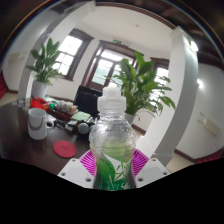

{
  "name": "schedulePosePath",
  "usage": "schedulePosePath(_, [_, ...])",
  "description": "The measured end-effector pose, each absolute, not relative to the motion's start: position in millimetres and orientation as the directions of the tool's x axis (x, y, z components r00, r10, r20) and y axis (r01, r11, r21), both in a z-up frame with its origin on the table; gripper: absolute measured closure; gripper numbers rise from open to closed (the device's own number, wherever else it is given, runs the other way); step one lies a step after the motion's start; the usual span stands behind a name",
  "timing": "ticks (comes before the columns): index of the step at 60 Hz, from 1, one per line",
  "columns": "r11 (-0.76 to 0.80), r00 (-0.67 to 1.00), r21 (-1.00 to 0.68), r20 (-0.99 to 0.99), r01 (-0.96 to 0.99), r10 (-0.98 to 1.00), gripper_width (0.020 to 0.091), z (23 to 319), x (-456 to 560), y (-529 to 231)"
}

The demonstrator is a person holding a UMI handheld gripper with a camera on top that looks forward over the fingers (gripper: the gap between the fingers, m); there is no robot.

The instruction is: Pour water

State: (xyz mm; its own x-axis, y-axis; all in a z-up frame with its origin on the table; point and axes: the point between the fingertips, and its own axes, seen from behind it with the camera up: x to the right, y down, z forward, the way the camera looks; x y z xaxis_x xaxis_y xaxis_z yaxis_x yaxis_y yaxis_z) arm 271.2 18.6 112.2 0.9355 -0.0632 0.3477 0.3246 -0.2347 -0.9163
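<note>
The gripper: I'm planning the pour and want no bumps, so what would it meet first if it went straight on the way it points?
The gripper is shut on a plastic bottle, which blocks the line ahead. Beyond it stands a leafy potted plant, probably the first thing met, though depth is unclear.

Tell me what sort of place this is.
Probably an office or lounge room: large windows, tall potted plants, and a dark table with a white cup. The gripper holds a clear plastic bottle.

two leafy plants (140, 88) (45, 62) by the windows (103, 68) — a red coaster (65, 148) on the table (30, 150).
</note>
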Motion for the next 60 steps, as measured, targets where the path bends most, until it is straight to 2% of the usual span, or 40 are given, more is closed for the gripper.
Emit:
schedulePosePath(6, [-0.26, 0.807, -0.782, 0.59, 0.566, -0.017, 0.0695, 127.0, 257.8, 37.2])
schedulePosePath(13, [-0.266, 0.561, -0.532, 0.827, 0.804, 0.044, 0.0694, 143.4, 231.9, 64.7])
schedulePosePath(25, [-0.213, 0.143, -0.118, 0.984, 0.97, 0.105, 0.0695, 162.3, 180.3, 110.4])
schedulePosePath(34, [-0.127, -0.204, 0.216, 0.974, 0.968, 0.1, 0.0696, 172.1, 140.6, 134.8])
schedulePosePath(45, [-0.088, -0.534, 0.539, 0.842, 0.838, 0.07, 0.0695, 176.4, 114.6, 155.5])
schedulePosePath(46, [-0.08, -0.559, 0.562, 0.827, 0.823, 0.057, 0.0738, 177.6, 110.4, 156.7])
schedulePosePath(47, [-0.072, -0.583, 0.585, 0.811, 0.808, 0.045, 0.0739, 178.2, 106.4, 157.7])
schedulePosePath(48, [-0.063, -0.606, 0.607, 0.795, 0.792, 0.037, 0.0696, 177.4, 104.4, 160.1])
schedulePosePath(54, [-0.051, -0.669, 0.669, 0.743, 0.742, 0.019, 0.0694, 175.0, 92.5, 161.5])
schedulePosePath(55, [-0.047, -0.667, 0.667, 0.745, 0.743, 0.025, 0.0724, 174.2, 92.2, 162.3])
schedulePosePath(56, [-0.051, -0.665, 0.665, 0.746, 0.745, 0.03, 0.0694, 173.6, 92.1, 162.5])
schedulePosePath(59, [-0.059, -0.653, 0.653, 0.757, 0.755, 0.03, 0.0695, 175.7, 90.3, 162.9])
schedulePosePath(60, [-0.057, -0.649, 0.649, 0.76, 0.758, 0.026, 0.0727, 176.3, 88.4, 163.2])
